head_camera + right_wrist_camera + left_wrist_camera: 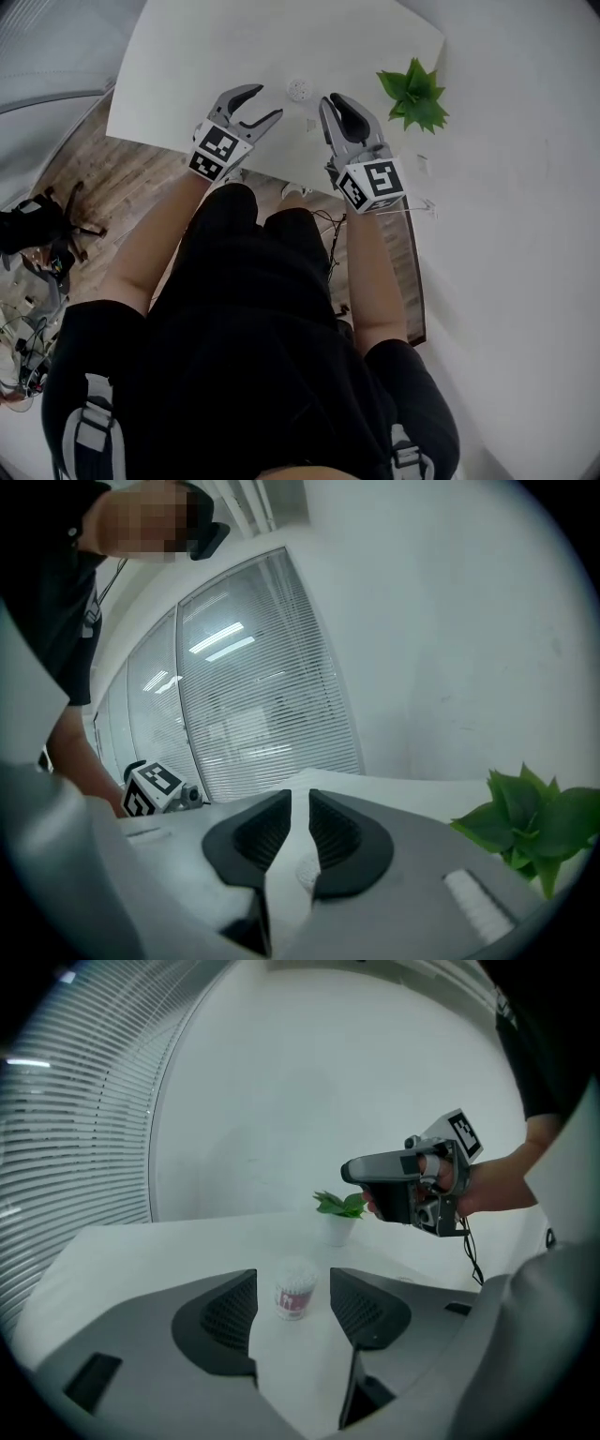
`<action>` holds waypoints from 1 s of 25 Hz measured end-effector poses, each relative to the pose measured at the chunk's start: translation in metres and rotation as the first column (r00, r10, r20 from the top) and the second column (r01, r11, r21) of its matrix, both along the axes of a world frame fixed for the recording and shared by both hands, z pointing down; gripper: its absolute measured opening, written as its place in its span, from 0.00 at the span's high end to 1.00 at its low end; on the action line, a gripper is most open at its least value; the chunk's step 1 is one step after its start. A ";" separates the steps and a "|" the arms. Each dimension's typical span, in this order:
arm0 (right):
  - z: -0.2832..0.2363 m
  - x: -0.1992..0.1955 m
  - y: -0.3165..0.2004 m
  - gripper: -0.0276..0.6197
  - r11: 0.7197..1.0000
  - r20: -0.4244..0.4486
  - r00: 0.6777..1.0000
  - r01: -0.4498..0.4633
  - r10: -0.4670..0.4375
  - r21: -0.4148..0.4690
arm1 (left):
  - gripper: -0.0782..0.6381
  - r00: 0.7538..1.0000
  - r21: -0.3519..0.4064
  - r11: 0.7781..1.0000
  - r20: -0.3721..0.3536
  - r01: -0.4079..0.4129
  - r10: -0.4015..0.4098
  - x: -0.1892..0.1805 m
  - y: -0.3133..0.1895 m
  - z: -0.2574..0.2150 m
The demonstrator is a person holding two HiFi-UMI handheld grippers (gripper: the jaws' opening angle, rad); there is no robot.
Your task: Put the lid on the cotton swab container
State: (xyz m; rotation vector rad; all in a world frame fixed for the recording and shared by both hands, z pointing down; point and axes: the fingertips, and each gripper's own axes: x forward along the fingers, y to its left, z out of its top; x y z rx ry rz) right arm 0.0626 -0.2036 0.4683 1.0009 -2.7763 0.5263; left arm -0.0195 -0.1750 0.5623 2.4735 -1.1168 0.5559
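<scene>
The white table point(187, 75) is carrying the cotton swab container point(298, 90), which is standing upright near its middle. A small potted plant point(413, 94) is sitting well apart to the right, by the table's right edge.

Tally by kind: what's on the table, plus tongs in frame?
Cotton swab container: 1
Potted plant: 1
Tongs: 2 (left tongs, right tongs)
Lid: can't make one out for sure
Total: 4
</scene>
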 end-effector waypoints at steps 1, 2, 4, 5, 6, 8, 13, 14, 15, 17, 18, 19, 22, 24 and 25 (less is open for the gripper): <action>-0.009 0.004 0.004 0.85 1.000 0.004 1.000 -0.006 0.006 0.011 | 0.56 1.000 0.016 1.000 -0.008 -0.018 0.018 0.002 0.003 -0.011; -0.018 0.007 0.007 0.85 1.000 0.011 1.000 -0.013 0.013 0.022 | 0.58 0.999 0.034 0.999 -0.018 -0.038 0.039 0.003 0.006 -0.023; -0.035 0.012 0.014 0.85 0.999 0.027 0.999 -0.024 0.023 0.043 | 0.63 0.997 0.072 0.995 -0.041 -0.068 0.071 0.006 0.010 -0.050; -0.044 0.014 0.018 0.86 0.998 0.030 0.999 -0.026 0.024 0.055 | 0.65 0.995 0.091 0.993 -0.056 -0.073 0.079 0.006 0.011 -0.064; -0.053 0.016 0.022 0.86 0.997 0.032 0.999 -0.026 0.024 0.067 | 0.67 0.994 0.110 0.991 -0.073 -0.071 0.079 0.007 0.012 -0.079; -0.071 0.017 0.030 0.86 0.996 0.044 0.999 -0.028 0.024 0.087 | 0.71 0.991 0.145 0.988 -0.114 -0.056 0.073 0.007 0.013 -0.109; -0.114 0.016 0.049 0.87 0.990 0.087 0.996 -0.019 0.007 0.138 | 0.79 0.984 0.225 0.973 -0.158 -0.051 0.088 0.010 0.020 -0.173; -0.122 0.016 0.053 0.87 0.989 0.093 0.996 -0.015 0.001 0.148 | 0.80 0.983 0.240 0.969 -0.158 -0.050 0.090 0.010 0.022 -0.183; -0.129 0.016 0.056 0.87 0.987 0.097 0.995 -0.009 -0.006 0.159 | 0.81 0.983 0.254 0.966 -0.157 -0.049 0.091 0.010 0.025 -0.192; -0.142 0.018 0.062 0.88 0.984 0.102 0.995 0.002 -0.020 0.178 | 0.85 0.984 0.279 0.959 -0.154 -0.045 0.091 0.011 0.031 -0.209; -0.148 0.018 0.066 0.88 0.982 0.104 0.994 0.007 -0.026 0.187 | 0.86 0.984 0.289 0.956 -0.152 -0.043 0.090 0.012 0.034 -0.217; -0.154 0.019 0.069 0.89 0.981 0.106 0.994 0.011 -0.032 0.195 | 0.87 0.985 0.298 0.954 -0.150 -0.042 0.090 0.013 0.037 -0.224; -0.169 0.022 0.076 0.92 0.975 0.112 0.993 0.022 -0.047 0.219 | 0.88 0.984 0.318 0.947 -0.150 -0.039 0.091 0.016 0.044 -0.241; -0.176 0.021 0.076 0.94 0.973 0.115 0.992 0.029 -0.057 0.230 | 0.88 0.985 0.331 0.943 -0.148 -0.034 0.088 0.018 0.044 -0.251; -0.179 0.021 0.076 0.94 0.971 0.115 0.991 0.034 -0.062 0.236 | 0.88 0.985 0.336 0.941 -0.147 -0.033 0.087 0.018 0.044 -0.256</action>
